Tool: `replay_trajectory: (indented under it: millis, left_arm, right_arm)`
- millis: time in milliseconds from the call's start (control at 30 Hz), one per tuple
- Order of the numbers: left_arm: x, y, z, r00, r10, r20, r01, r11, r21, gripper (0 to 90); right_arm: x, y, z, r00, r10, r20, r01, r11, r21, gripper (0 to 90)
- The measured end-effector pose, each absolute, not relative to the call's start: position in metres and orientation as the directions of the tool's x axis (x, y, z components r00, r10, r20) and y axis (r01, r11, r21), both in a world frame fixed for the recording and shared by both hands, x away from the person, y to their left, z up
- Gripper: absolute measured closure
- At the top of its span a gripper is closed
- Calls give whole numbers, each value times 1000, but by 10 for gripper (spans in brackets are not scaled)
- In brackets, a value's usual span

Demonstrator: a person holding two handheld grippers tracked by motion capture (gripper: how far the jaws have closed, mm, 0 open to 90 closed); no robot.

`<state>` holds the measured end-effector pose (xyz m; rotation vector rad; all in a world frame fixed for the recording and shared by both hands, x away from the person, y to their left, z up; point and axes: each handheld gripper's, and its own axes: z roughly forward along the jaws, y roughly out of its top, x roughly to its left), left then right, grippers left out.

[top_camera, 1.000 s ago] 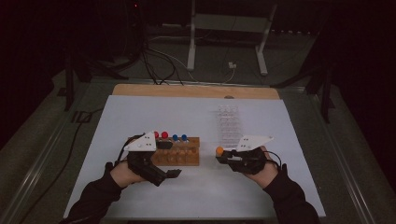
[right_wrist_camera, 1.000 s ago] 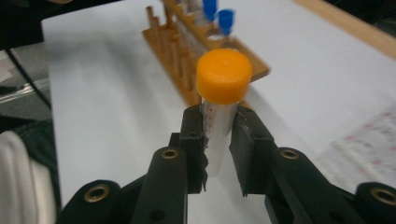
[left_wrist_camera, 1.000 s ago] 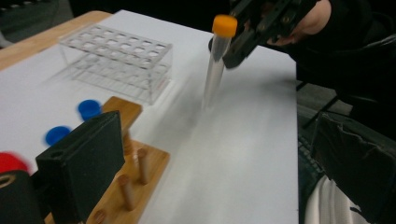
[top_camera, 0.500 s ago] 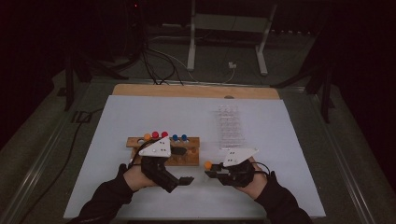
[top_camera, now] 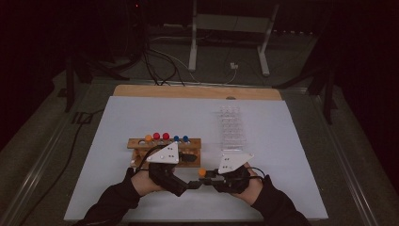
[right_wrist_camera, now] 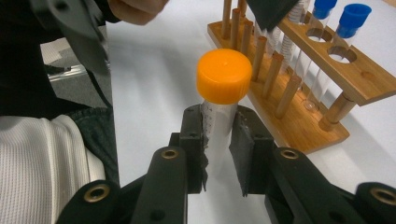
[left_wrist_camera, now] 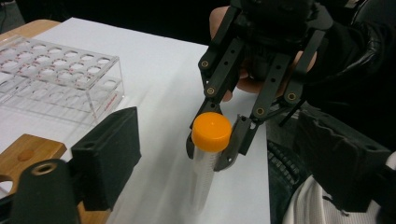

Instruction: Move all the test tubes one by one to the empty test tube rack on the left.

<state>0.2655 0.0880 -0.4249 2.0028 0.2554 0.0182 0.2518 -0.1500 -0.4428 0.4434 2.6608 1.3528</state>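
A clear tube with an orange cap (right_wrist_camera: 223, 74) stands upright between the pads of my right gripper (right_wrist_camera: 217, 122), which is shut on it just below the cap. In the high view the right gripper (top_camera: 208, 178) points left and carries the tube (top_camera: 202, 172) above the white mat. My left gripper (top_camera: 190, 183) points right and meets it. In the left gripper view the tube (left_wrist_camera: 212, 132) stands between my left gripper's (left_wrist_camera: 224, 154) wide black pads, which do not touch it. Those jaws have just been closing.
A wooden rack (top_camera: 141, 143) behind my left hand holds orange, red and blue capped tubes (top_camera: 165, 135). A clear plastic rack (top_camera: 233, 126) with several empty holes stands at the right. The white mat (top_camera: 291, 155) covers the table; cables and stands lie beyond.
Both hands have come toward the near edge and toward each other. The right gripper has brought the orange-capped tube leftward, and it now sits between the left gripper's jaws.
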Motion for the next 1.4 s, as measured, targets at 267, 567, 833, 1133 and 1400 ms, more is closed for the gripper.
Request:
replay_trajectory:
  millis: [267,567,833,1133,1400]
  left_arm:
    - [266,87,-428,979,181,-90,157,-403,901,385]
    - [266,86,-432,983,172,-69,135,-411,901,544]
    - [267,85,-434,984,167,-63,128,-413,902,647]
    - [268,81,-435,983,173,-56,125,-421,899,692]
    - [268,80,-435,983,182,-40,115,-423,899,713]
  right_arm:
    - [251,-149,-443,-950,310,20,199,560,804,753]
    - [250,-149,-443,-952,305,21,197,560,805,753]
    - [250,-148,-443,-952,305,21,198,563,803,753]
    - [251,-148,-444,-951,310,21,201,564,801,753]
    - [253,-149,-445,-947,322,18,206,561,802,753]
